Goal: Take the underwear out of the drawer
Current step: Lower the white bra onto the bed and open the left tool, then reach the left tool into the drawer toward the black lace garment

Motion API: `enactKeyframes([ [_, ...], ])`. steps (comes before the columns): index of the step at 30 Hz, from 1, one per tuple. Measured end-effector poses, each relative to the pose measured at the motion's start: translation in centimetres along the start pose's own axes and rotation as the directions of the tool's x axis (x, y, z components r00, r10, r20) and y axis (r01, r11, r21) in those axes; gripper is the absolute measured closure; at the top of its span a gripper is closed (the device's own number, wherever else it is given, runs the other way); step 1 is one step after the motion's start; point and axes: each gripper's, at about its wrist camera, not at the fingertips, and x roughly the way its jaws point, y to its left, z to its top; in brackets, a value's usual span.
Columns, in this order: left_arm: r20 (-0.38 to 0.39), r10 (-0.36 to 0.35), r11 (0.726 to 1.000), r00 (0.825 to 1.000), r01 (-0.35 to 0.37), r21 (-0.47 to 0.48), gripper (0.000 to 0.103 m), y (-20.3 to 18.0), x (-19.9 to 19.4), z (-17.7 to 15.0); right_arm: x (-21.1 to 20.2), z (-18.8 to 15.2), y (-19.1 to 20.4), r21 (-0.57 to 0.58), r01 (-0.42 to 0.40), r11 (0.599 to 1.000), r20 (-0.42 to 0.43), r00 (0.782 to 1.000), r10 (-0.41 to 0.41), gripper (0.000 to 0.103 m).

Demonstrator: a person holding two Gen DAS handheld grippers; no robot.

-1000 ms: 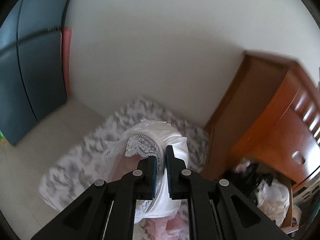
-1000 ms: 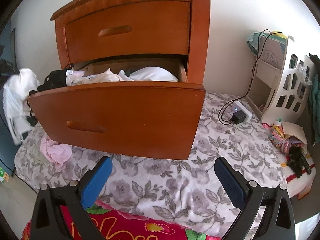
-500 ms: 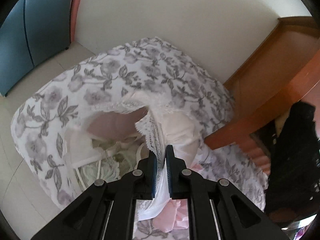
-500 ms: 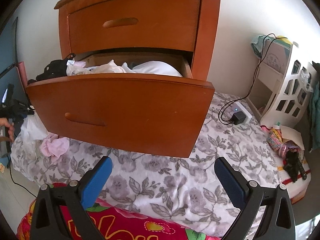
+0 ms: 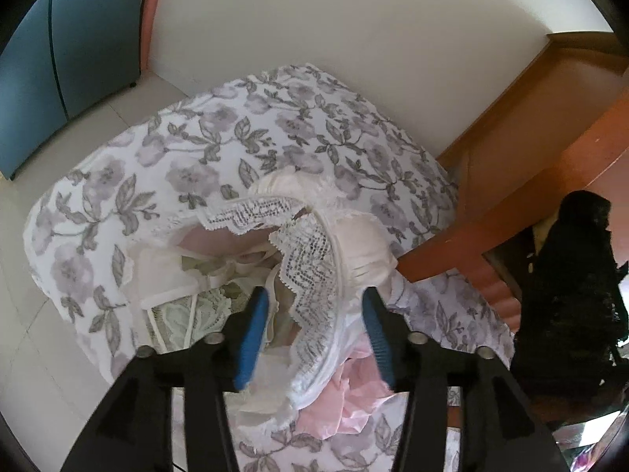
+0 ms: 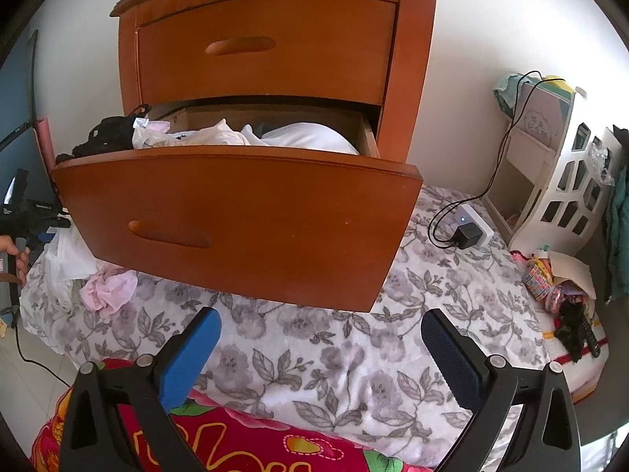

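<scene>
One wooden nightstand has two drawers; the lower drawer (image 6: 236, 220) stands pulled out, with clothes heaped inside. One white lace underwear (image 5: 310, 271) lies on the floral blanket (image 5: 204, 149), left of the drawer, over a pink garment (image 5: 346, 397). The left gripper (image 5: 314, 334) angles down over it, jaws opening, pads off the cloth. The right gripper (image 6: 320, 358) hovers near the drawer front, jaws wide apart and empty.
</scene>
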Motion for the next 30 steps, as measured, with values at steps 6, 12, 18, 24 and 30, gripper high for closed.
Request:
enactKeyframes([
  [6,0.032,0.011,0.999,0.999,-0.012,0.037,0.039,-1.0,-2.7,0.2,-0.2,0.1,0.0,0.005,-0.004,1.000,0.006,1.000,0.004,0.000],
  [12,0.064,0.047,0.996,0.997,-0.052,0.079,0.028,-2.4,-5.8,0.5,-0.3,0.1,0.0,0.009,-0.005,1.000,0.011,1.000,0.005,0.000],
  [18,0.161,0.047,0.984,0.986,-0.073,0.160,0.009,-4.9,-9.7,0.8,-0.6,0.1,-0.3,0.021,-0.014,1.000,0.025,1.000,0.013,0.000],
  [24,0.247,0.013,0.967,0.969,-0.075,0.242,0.000,-8.1,-13.3,1.1,-0.8,0.1,-0.5,0.034,-0.023,0.999,0.036,0.999,0.022,0.000],
  [30,0.243,-0.071,0.932,0.967,-0.022,0.361,0.000,-12.6,-15.6,1.0,-1.0,0.1,-0.8,0.049,-0.035,0.998,0.047,0.998,0.033,0.000],
])
